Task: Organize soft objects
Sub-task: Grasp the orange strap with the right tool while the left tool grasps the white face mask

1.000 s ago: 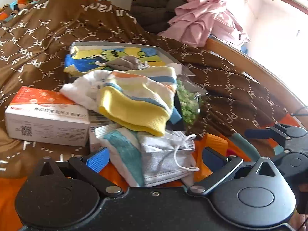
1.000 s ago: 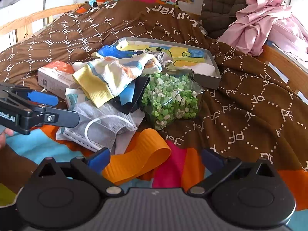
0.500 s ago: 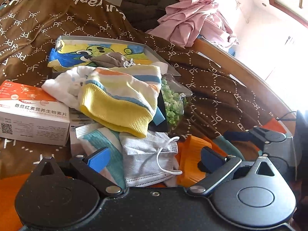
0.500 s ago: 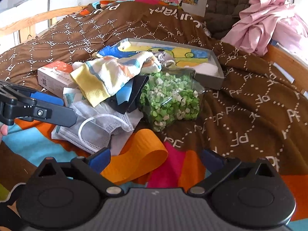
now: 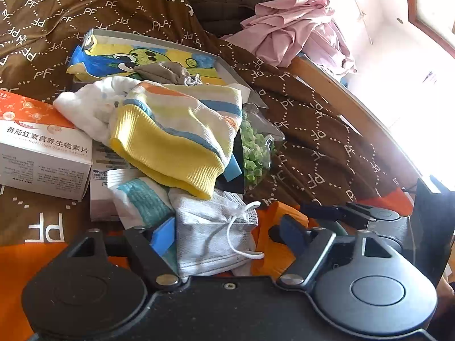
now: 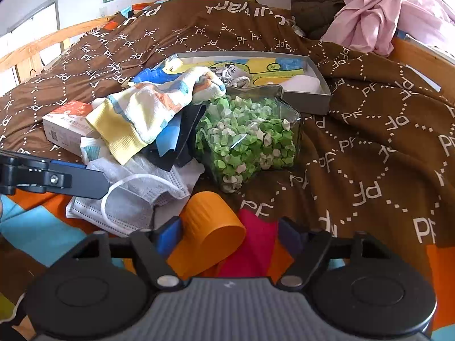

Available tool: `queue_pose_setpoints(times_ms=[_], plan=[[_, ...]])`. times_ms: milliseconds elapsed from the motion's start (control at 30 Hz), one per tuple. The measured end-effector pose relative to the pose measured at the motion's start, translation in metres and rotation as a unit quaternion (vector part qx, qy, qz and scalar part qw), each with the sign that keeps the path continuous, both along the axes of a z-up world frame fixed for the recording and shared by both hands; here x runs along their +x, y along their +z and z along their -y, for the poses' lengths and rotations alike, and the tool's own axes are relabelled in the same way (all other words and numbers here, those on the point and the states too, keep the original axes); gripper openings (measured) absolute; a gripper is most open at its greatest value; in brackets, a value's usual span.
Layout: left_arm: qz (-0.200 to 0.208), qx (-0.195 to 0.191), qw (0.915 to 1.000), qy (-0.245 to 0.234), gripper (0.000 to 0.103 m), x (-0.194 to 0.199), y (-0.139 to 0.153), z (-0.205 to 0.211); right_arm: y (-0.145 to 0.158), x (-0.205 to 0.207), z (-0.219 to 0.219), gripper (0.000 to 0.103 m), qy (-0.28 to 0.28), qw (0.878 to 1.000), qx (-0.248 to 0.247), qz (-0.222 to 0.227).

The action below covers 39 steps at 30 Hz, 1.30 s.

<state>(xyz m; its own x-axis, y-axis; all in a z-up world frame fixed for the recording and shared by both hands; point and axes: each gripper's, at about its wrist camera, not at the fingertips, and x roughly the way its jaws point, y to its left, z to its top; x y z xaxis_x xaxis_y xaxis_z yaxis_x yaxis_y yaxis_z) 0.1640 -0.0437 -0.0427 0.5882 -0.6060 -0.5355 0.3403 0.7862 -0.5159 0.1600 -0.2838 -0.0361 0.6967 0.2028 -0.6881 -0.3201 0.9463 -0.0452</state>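
Observation:
A pile of soft things lies on the bed. On top is a yellow-cuffed striped knit cloth; under it are grey face masks with white ear loops. My left gripper stands open, its fingers on either side of the masks. My right gripper is open too, low over a curled orange band. A shallow grey tray behind the pile holds a cartoon-print cloth and a small grey pouch.
A clear star-shaped jar of green paper stars stands beside the pile. An orange and white carton lies to the left. Pink clothes are heaped at the back. A wooden bed rail runs along the right.
The left gripper has moved forward and lower, so the masks now lie between its fingers. The right gripper has edged closer to the orange band.

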Motion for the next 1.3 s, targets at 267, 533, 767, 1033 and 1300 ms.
queue_pose_setpoints(times_ms=[267,533,767,1033,1300], plan=[[-0.005,0.006,0.9999,0.006,0.046,-0.001,0.001,0.0,-0.002,-0.002,-0.007,0.052,0.023,1.0,-0.004,-0.003],[-0.004,0.018,0.9998,0.009,0.039,-0.005,0.005,0.003,-0.002,-0.003,-0.007,0.047,0.026,1.0,-0.008,-0.003],[0.017,0.041,0.999,-0.006,0.041,-0.012,0.01,0.014,-0.003,0.002,0.001,0.067,-0.001,1.0,0.001,-0.001],[0.04,0.071,0.9965,-0.019,0.033,-0.02,0.014,0.023,-0.01,0.013,0.006,0.051,-0.005,0.999,0.047,-0.019],[0.045,0.075,0.9959,-0.023,0.017,-0.024,0.015,0.026,-0.006,0.011,0.012,0.024,-0.02,0.997,0.074,-0.02]])
